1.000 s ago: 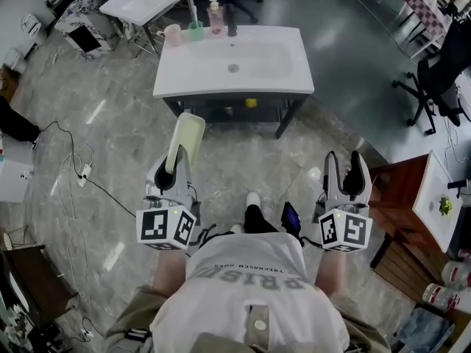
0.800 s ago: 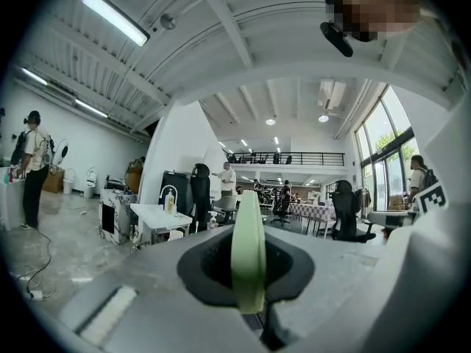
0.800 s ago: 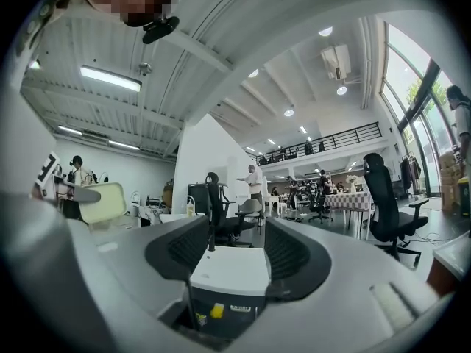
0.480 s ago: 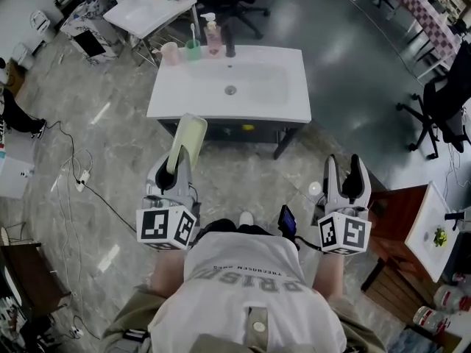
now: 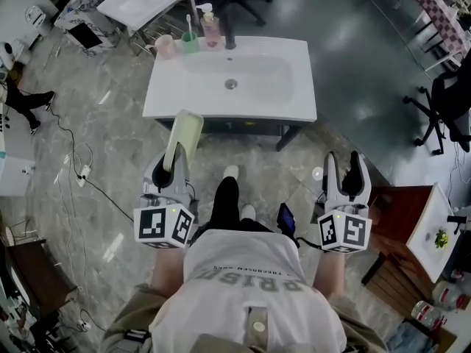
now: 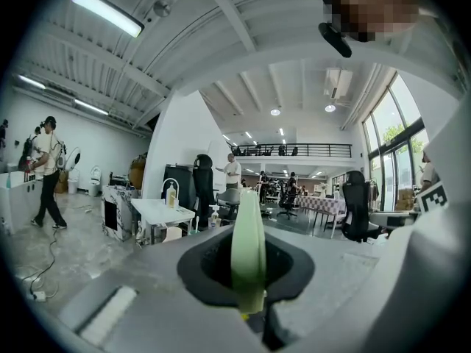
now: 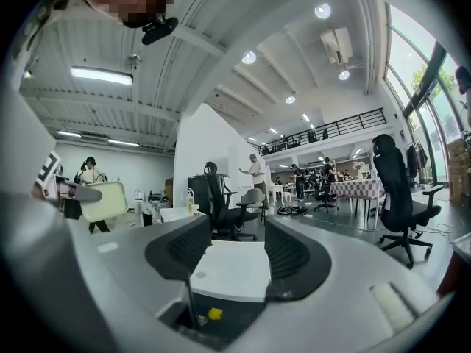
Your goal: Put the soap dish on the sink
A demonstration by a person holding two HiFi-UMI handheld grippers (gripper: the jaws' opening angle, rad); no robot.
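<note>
**Soap dish clamped in the left gripper, short of the sink**

The left gripper (image 5: pixel 171 173) has its jaws closed tight on the near end of the pale green soap dish (image 5: pixel 185 132). The dish stands on edge and sticks out forward past the fingertips. The right gripper (image 5: pixel 344 164) is level with it, jaws apart and nothing between them.

Between the two grippers the person's leg (image 5: pixel 226 197) reaches forward over the grey marble floor (image 5: pixel 110 131). Ahead is the white sink (image 5: pixel 221 103) on a dark frame. The dish is held in the air on the near side of the sink and does not rest on it.

Along the sink's back edge stand a pink cup (image 5: pixel 164 46), a green cup (image 5: pixel 190 43), a pump bottle (image 5: pixel 210 29) and a dark tap (image 5: pixel 229 39). A cable (image 5: pixel 73 171) trails on the floor to the left, and a wooden table (image 5: pixel 401 204) stands to the right.
</note>
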